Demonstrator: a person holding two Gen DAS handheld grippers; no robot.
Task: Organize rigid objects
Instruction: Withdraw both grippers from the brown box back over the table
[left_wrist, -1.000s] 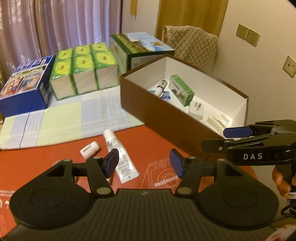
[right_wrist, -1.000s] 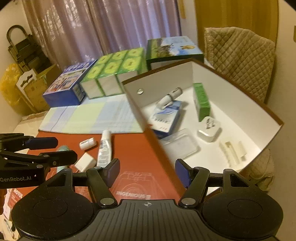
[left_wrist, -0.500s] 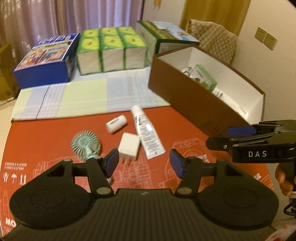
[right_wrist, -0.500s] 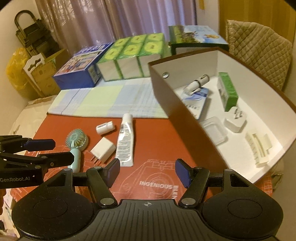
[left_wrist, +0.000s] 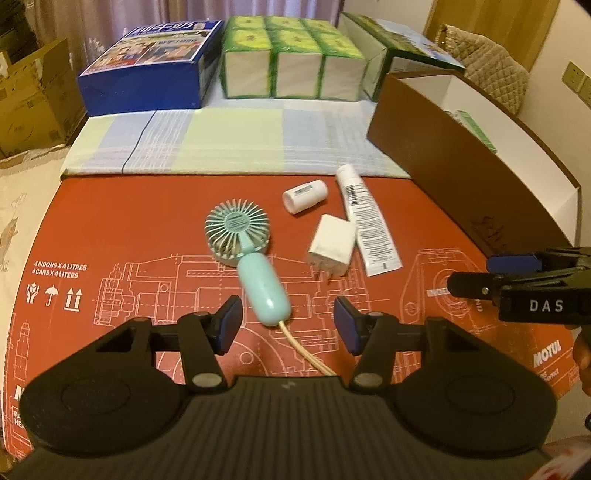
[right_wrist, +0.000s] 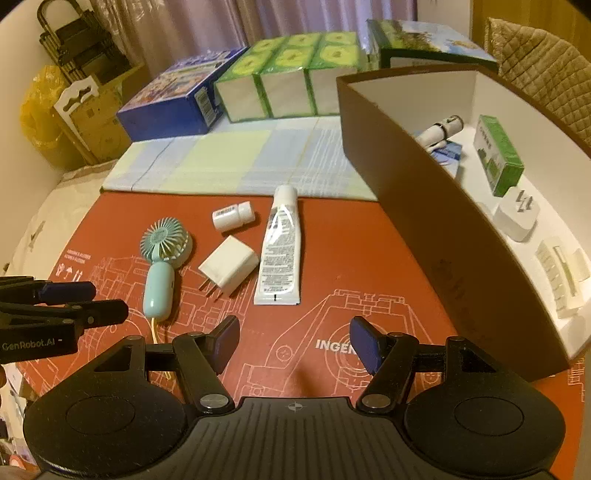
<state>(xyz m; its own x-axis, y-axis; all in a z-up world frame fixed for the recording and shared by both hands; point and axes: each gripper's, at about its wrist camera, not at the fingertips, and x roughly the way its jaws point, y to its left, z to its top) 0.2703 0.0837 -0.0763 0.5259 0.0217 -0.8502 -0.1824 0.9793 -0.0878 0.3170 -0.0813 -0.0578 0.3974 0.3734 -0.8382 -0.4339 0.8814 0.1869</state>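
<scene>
On the red mat lie a teal hand fan (left_wrist: 246, 251) (right_wrist: 160, 264), a white plug charger (left_wrist: 332, 245) (right_wrist: 229, 266), a white tube (left_wrist: 367, 221) (right_wrist: 280, 245) and a small white bottle (left_wrist: 304, 195) (right_wrist: 232, 216). My left gripper (left_wrist: 288, 325) (right_wrist: 86, 302) hovers over the fan's handle end, its jaws closing, pads clear of the handle. My right gripper (right_wrist: 293, 341) (left_wrist: 491, 275) stands open above bare mat, right of the tube. The brown box (left_wrist: 443, 158) (right_wrist: 424, 206) at right holds several items.
A folded checked cloth (left_wrist: 236, 144) lies behind the mat. Behind it stand a blue box (left_wrist: 147, 59), green tissue packs (left_wrist: 288, 55) and a green carton (left_wrist: 399, 48). A quilted chair back (right_wrist: 539, 59) rises behind the brown box. Cardboard boxes (left_wrist: 29, 96) sit left of the table.
Both grippers have swung left and sunk toward the mat. The fan and charger have come into view under the left gripper, whose jaws have narrowed slightly.
</scene>
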